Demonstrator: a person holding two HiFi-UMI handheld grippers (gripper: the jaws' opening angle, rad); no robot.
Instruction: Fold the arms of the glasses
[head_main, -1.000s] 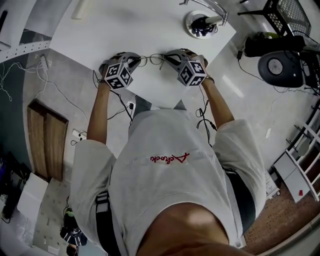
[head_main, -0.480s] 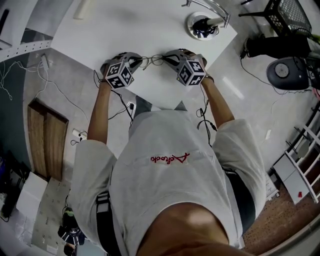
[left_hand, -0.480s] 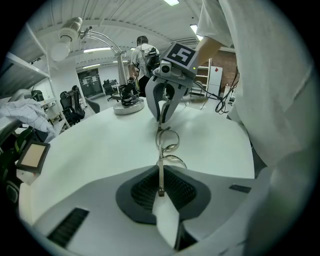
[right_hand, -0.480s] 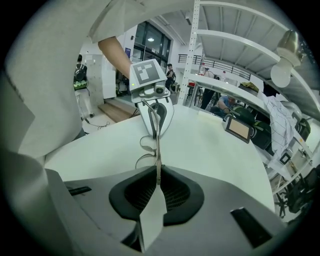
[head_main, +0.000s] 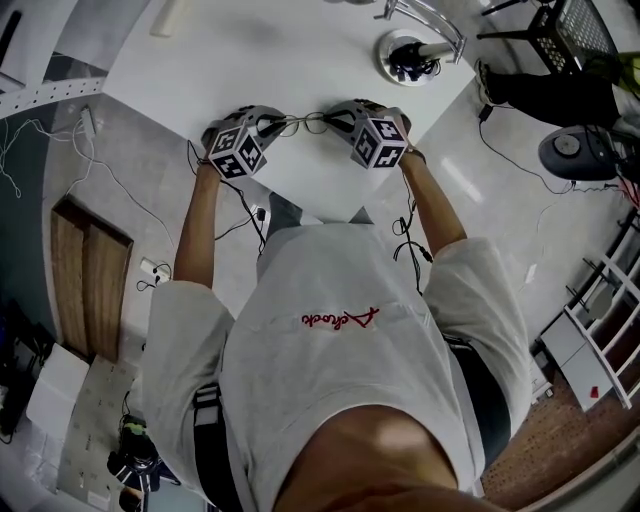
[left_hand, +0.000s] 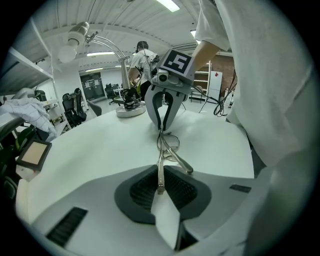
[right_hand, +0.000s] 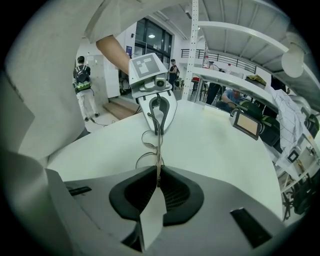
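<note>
Thin metal-framed glasses (head_main: 305, 123) hang just above the white table (head_main: 250, 60), stretched between my two grippers near its front edge. My left gripper (head_main: 272, 123) is shut on the tip of one arm (left_hand: 160, 180), which runs straight out to the lenses (left_hand: 167, 142). The other arm (left_hand: 181, 162) angles off to the right, free. My right gripper (head_main: 336, 119) faces the left one, and its jaws are closing on the frame's other end (right_hand: 158, 172). In each gripper view the opposite gripper (left_hand: 162, 127) (right_hand: 159, 131) pinches the far end of the glasses.
A desk lamp's round base (head_main: 408, 55) stands at the table's far right; its arm and shade (left_hand: 75, 37) arch overhead. A small tablet-like device (right_hand: 247, 125) sits beyond the table. The table's front edge and corner lie right under my hands. Cables trail over the floor.
</note>
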